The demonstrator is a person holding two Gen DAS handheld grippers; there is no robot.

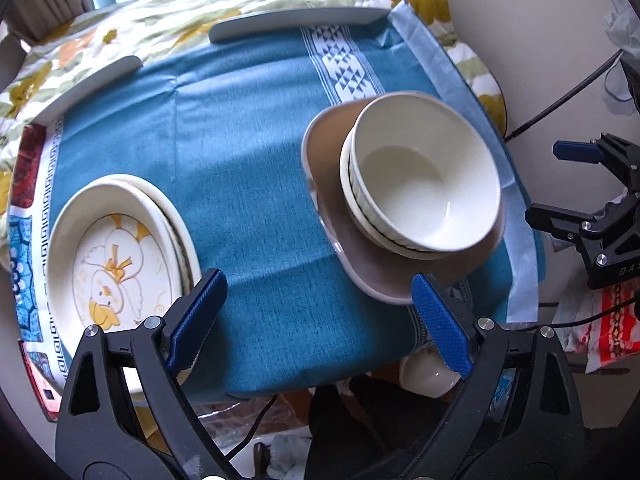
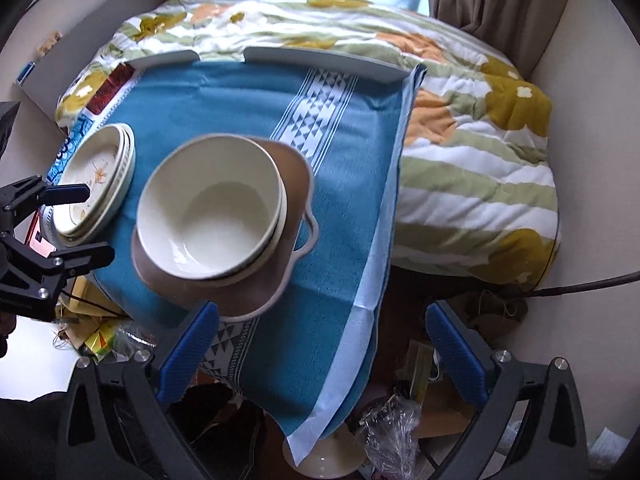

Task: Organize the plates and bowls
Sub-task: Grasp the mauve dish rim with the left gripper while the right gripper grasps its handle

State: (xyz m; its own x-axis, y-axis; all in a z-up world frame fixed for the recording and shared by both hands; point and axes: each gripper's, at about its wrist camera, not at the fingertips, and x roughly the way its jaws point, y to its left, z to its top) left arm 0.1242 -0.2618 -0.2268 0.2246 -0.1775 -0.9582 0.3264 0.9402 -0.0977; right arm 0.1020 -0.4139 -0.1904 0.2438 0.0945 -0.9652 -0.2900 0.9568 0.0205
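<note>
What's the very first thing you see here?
The big white bowls, nested and sitting on a brown plate in the middle of the blue cloth. Then the duck plate topping a stack to the left. Both grippers hang open and empty.

a stack of white bowls (image 1: 424,184) sits upright, nested, on a brown dish (image 1: 384,268) with a wavy pale rim, near the tabletop's right edge. well apart to the left lies a stack of cream plates (image 1: 116,256); the top one shows a yellow-and-white duck drawing.
</note>
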